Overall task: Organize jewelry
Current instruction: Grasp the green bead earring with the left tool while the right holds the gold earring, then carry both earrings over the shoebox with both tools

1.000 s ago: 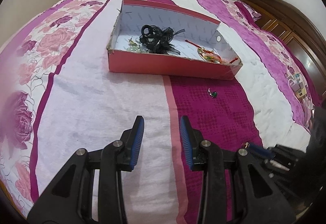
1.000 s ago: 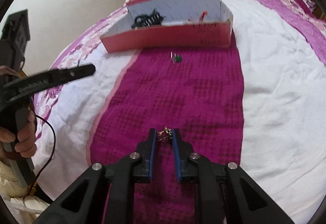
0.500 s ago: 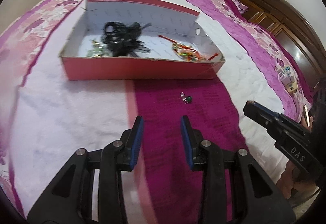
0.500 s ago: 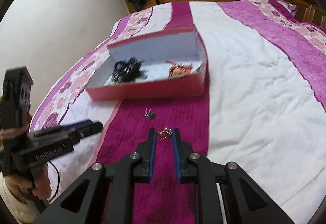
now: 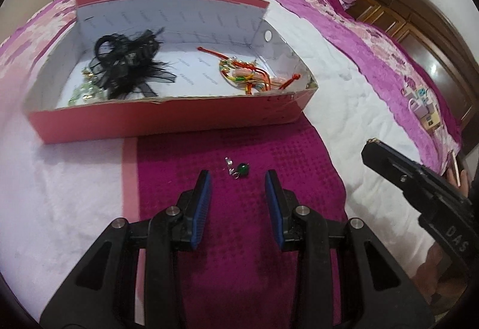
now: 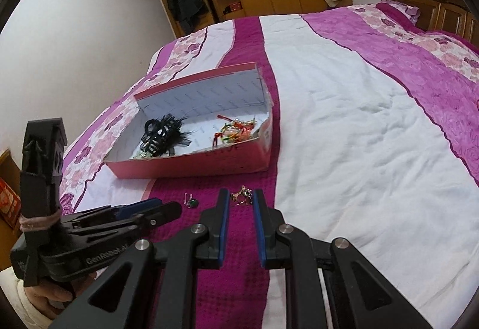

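Across the left wrist view, the left gripper (image 5: 238,179) hangs over the magenta stripe of the bed (image 5: 74,194), its 2 blue-padded fingers (image 5: 202,200) apart and empty. A green bead earring (image 5: 239,170) lies on the bedspread just ahead of the tips, between their lines and untouched. Beyond it sits the pink box (image 5: 167,119), holding a black hair clip (image 5: 128,59) at its left and a tangle of red and orange cords (image 5: 251,76) at its right. At the right edge the right gripper (image 5: 371,149) reaches in. From the right wrist view, the right gripper (image 6: 241,197) has its fingers (image 6: 223,224) drawn close, pinching a small gold trinket (image 6: 241,196) at the tips, above the magenta stripe short of the pink box (image 6: 191,166). The green bead earring (image 6: 191,202) lies left of it, near the left gripper (image 6: 167,211).
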Action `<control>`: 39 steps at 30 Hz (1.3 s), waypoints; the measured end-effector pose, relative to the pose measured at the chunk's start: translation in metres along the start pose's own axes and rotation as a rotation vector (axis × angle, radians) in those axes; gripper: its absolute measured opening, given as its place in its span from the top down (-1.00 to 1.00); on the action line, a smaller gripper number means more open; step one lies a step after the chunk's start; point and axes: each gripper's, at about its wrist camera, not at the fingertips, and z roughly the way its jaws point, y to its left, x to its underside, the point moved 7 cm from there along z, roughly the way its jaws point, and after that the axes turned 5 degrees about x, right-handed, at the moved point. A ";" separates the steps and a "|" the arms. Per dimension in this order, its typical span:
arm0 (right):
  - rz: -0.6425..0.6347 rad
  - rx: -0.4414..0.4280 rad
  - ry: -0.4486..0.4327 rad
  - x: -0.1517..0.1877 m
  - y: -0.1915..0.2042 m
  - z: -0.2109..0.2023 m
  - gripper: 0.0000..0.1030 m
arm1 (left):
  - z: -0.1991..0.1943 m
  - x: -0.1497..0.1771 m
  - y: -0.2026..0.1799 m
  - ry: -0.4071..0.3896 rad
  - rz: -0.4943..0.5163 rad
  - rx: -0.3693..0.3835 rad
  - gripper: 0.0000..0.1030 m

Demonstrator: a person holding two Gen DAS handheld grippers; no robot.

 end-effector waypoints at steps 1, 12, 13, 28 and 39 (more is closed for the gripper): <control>0.008 0.000 0.000 0.000 -0.003 0.001 0.66 | 0.003 0.000 0.000 0.002 0.005 -0.007 0.46; 0.060 -0.001 0.008 0.002 -0.021 0.007 0.66 | 0.018 -0.001 -0.002 0.001 0.076 -0.101 0.81; 0.065 -0.003 0.009 0.001 -0.022 0.008 0.66 | 0.019 0.000 -0.002 0.001 0.087 -0.106 0.87; 0.069 -0.008 0.013 0.003 -0.019 0.008 0.66 | -0.016 -0.008 0.004 -0.091 0.066 -0.082 0.96; 0.031 -0.019 -0.037 -0.009 0.004 -0.004 0.66 | -0.058 -0.029 0.020 -0.215 0.017 -0.097 0.96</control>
